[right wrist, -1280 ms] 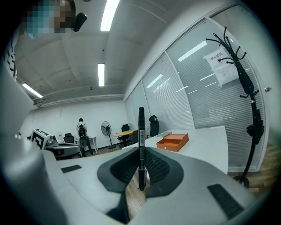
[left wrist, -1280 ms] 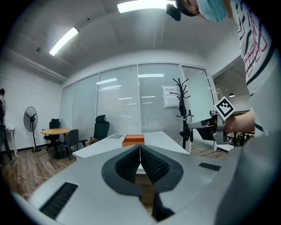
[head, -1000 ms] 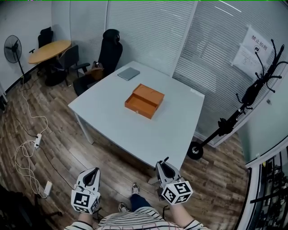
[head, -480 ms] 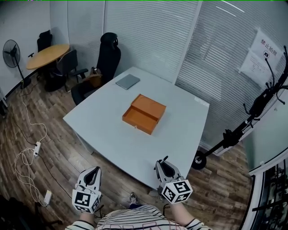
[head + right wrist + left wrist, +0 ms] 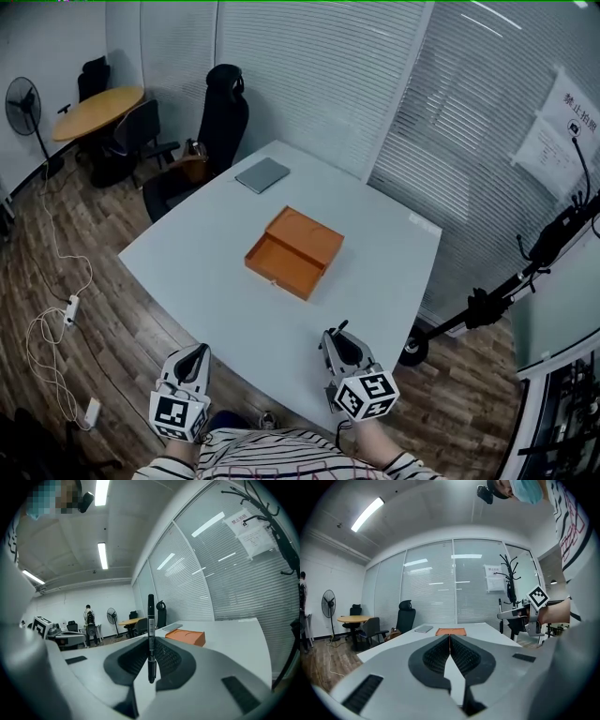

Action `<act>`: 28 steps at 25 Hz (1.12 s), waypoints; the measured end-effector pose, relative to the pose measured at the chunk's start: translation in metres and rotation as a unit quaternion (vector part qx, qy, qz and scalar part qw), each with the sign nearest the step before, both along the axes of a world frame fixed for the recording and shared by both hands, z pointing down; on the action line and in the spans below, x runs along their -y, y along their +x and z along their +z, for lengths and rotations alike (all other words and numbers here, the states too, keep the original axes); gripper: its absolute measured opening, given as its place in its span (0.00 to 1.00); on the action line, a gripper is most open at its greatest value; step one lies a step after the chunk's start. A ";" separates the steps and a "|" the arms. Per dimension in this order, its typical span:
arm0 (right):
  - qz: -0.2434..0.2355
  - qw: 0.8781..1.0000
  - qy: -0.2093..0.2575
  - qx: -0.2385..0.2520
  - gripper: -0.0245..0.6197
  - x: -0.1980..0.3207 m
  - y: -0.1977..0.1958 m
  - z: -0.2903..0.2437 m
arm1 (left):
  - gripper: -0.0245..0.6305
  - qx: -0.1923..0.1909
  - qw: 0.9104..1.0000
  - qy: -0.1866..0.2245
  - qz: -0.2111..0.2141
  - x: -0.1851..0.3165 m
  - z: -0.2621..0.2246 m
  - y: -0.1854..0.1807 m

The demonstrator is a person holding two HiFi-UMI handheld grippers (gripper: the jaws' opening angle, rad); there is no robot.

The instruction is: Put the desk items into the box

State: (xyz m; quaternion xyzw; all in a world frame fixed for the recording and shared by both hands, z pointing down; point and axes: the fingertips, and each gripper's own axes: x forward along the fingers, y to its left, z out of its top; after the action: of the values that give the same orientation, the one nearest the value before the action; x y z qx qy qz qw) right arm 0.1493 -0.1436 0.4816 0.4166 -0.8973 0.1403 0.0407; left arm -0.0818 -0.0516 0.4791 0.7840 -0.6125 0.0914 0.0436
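Observation:
An open orange box (image 5: pixel 292 251) lies in the middle of the white desk (image 5: pixel 216 281); it also shows far off as the orange box (image 5: pixel 451 631) in the left gripper view and the orange box (image 5: pixel 186 637) in the right gripper view. My right gripper (image 5: pixel 330 339) hovers over the desk's near edge, shut on a black pen (image 5: pixel 150 634) that stands upright between its jaws. My left gripper (image 5: pixel 194 358) hangs beside the desk's near corner, jaws pressed together on nothing. A grey notebook (image 5: pixel 262 174) lies at the desk's far corner.
A black office chair (image 5: pixel 211 127) stands behind the desk, a round wooden table (image 5: pixel 96 108) with chairs and a fan (image 5: pixel 21 103) further left. Cables and a power strip (image 5: pixel 69 309) lie on the wood floor. A black coat stand (image 5: pixel 525 272) leans at right by the blinds.
The view has moved closer to the desk; both grippers now sit at its near edge instead of over the floor. The pen stays gripped in the right gripper.

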 end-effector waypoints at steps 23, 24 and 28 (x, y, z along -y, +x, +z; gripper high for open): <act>0.119 0.992 0.005 -0.033 0.13 0.113 -0.039 0.009 | 0.07 -0.006 0.990 -0.001 0.143 0.154 0.002 -0.039; 0.122 0.992 0.006 -0.035 0.13 0.118 -0.042 0.009 | 0.07 -0.008 0.989 -0.001 0.149 0.160 0.003 -0.041; 0.137 0.990 0.014 -0.041 0.13 0.138 -0.055 0.009 | 0.07 -0.014 0.985 -0.001 0.170 0.176 0.007 -0.050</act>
State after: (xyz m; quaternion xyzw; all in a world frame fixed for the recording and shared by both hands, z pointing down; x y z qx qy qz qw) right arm 0.0946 -0.2820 0.4906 0.5414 -0.8312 0.1147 0.0526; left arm -0.1322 -0.2278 0.4858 0.8779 -0.4693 0.0874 0.0364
